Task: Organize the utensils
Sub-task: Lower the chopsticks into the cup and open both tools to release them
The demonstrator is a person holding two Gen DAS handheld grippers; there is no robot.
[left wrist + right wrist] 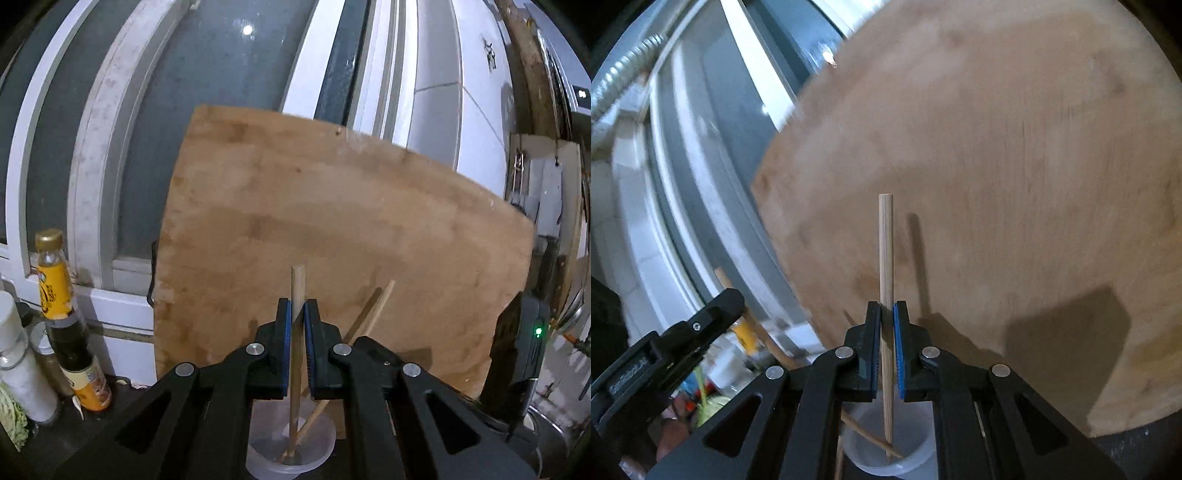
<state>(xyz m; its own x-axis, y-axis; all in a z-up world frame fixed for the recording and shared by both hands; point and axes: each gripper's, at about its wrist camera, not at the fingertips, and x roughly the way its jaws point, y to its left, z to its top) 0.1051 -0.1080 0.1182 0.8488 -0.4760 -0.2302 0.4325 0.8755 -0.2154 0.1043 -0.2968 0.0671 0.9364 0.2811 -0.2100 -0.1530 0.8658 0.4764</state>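
Observation:
In the left wrist view my left gripper is shut on a wooden chopstick that stands upright, its lower end inside a clear plastic cup below the fingers. A second chopstick leans to the right in the same cup. In the right wrist view my right gripper is shut on another upright chopstick, its tip down in the clear cup. A slanted chopstick also lies in that cup. The left gripper's body shows at the left, beside the right one.
A large wooden cutting board leans against the window frame right behind the cup. Sauce bottles and white jars stand on the dark counter at left. A black device with a green light stands at right.

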